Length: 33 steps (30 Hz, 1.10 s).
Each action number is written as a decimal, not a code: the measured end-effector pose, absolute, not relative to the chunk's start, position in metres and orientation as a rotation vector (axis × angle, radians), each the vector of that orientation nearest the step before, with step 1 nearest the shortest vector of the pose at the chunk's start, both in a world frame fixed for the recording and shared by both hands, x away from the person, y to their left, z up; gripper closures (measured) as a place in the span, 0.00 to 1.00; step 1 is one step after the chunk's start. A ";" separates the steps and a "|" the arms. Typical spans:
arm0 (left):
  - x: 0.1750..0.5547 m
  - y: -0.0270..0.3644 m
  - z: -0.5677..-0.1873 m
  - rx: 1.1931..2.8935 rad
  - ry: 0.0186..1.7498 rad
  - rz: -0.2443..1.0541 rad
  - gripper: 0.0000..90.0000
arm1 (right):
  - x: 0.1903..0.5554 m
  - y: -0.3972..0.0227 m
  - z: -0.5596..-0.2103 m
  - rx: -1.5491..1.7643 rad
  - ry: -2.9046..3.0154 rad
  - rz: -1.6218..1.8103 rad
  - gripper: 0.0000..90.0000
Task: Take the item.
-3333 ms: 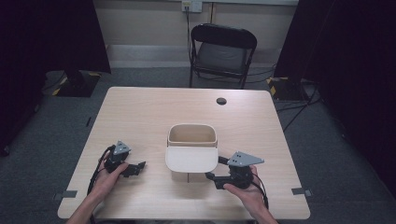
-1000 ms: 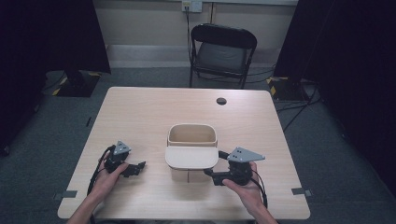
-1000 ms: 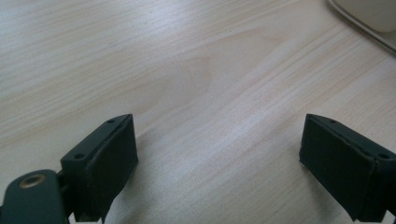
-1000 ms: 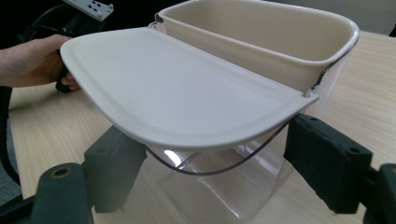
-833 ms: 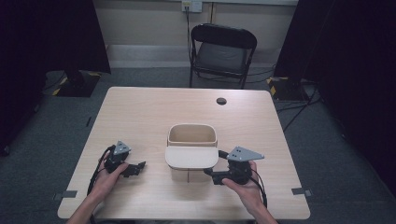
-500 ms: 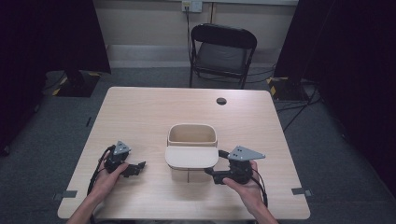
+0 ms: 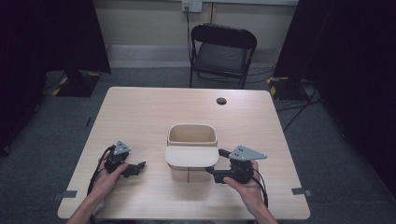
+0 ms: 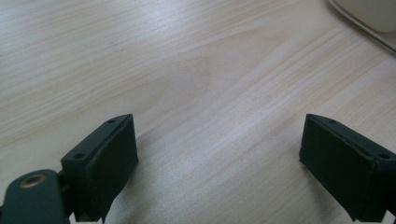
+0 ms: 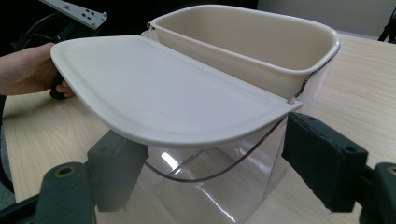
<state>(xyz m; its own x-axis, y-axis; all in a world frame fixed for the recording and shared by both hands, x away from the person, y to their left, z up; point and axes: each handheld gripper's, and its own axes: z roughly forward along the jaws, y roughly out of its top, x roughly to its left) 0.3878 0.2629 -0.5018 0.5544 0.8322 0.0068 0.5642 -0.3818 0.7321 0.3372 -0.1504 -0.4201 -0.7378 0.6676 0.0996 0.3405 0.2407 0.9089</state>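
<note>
- Right claw (image 7: 215,164): jaws spread wide, having just eased inward a little; they sit low on either side of the clear body of the container (image 7: 191,151), under the overhang of its lid (image 7: 191,157); in the right gripper view (image 9: 210,182) the pads flank the clear wall; whether either pad touches it cannot be told; nothing is clamped.
- Right hand (image 7: 245,186) holds that claw from the near edge of the tabletop (image 7: 149,112); grey three-cornered plate on top; cable trailing toward the person.
- Left claw (image 7: 139,166): jaws open, nothing between them; left gripper view (image 8: 219,163) shows bare wood grain between the two black pads; a pale corner of the container sits at the upper right of that view, well apart from the jaws.
- Left hand (image 7: 109,179) rests on the tabletop, left of the container, claw pointing right toward it.
- Container: cream tub with a clear lower body, upright, near the middle of the tabletop, slightly toward the person; its cream lid is swung open and lies level, hinged at the near rim, projecting toward the person; tub interior looks empty in the right gripper view.
- Small dark round disc (image 7: 221,101) on the tabletop beyond the container, near the far edge.
- Black folding chair (image 7: 222,53) stands behind the tabletop, by the wall; grey carpet around; dark curtains on both sides.
</note>
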 end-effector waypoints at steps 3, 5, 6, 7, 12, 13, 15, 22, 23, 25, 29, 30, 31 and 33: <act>0.388 0.263 -0.502 2.097 1.116 0.495 0.12 | 0.337 -0.151 -0.420 0.935 2.207 1.496 0.25; 0.388 0.263 -0.502 2.094 1.118 0.495 0.12 | 0.337 -0.151 -0.419 0.932 2.204 1.496 0.26; 0.388 0.263 -0.502 2.094 1.118 0.495 0.12 | 0.338 -0.151 -0.418 0.932 2.200 1.497 0.27; 0.388 0.263 -0.502 2.095 1.119 0.494 0.12 | 0.338 -0.151 -0.418 0.932 2.200 1.497 0.27; 0.388 0.263 -0.502 2.095 1.118 0.496 0.12 | 0.343 -0.152 -0.416 0.942 2.188 1.518 0.29; 0.388 0.263 -0.502 2.093 1.118 0.495 0.12 | 0.343 -0.152 -0.416 0.940 2.188 1.519 0.29; 0.388 0.263 -0.502 2.097 1.118 0.494 0.12 | 0.343 -0.152 -0.416 0.940 2.188 1.518 0.29; 0.388 0.263 -0.502 2.092 1.122 0.495 0.12 | 0.344 -0.151 -0.415 0.933 2.191 1.521 0.28; 0.388 0.262 -0.502 2.090 1.123 0.497 0.12 | 0.344 -0.152 -0.415 0.935 2.196 1.518 0.28; 0.388 0.263 -0.502 2.093 1.120 0.497 0.12 | 0.344 -0.152 -0.415 0.933 2.198 1.520 0.28; 0.388 0.263 -0.502 2.093 1.121 0.497 0.12 | 0.345 -0.152 -0.414 0.932 2.194 1.519 0.29; 0.388 0.263 -0.502 2.095 1.118 0.498 0.12 | 0.345 -0.152 -0.414 0.931 2.184 1.522 0.30; 0.388 0.263 -0.502 2.092 1.122 0.497 0.12 | 0.345 -0.151 -0.415 0.930 2.177 1.524 0.29; 0.388 0.263 -0.502 2.093 1.121 0.497 0.12 | 0.346 -0.152 -0.414 0.936 2.181 1.524 0.30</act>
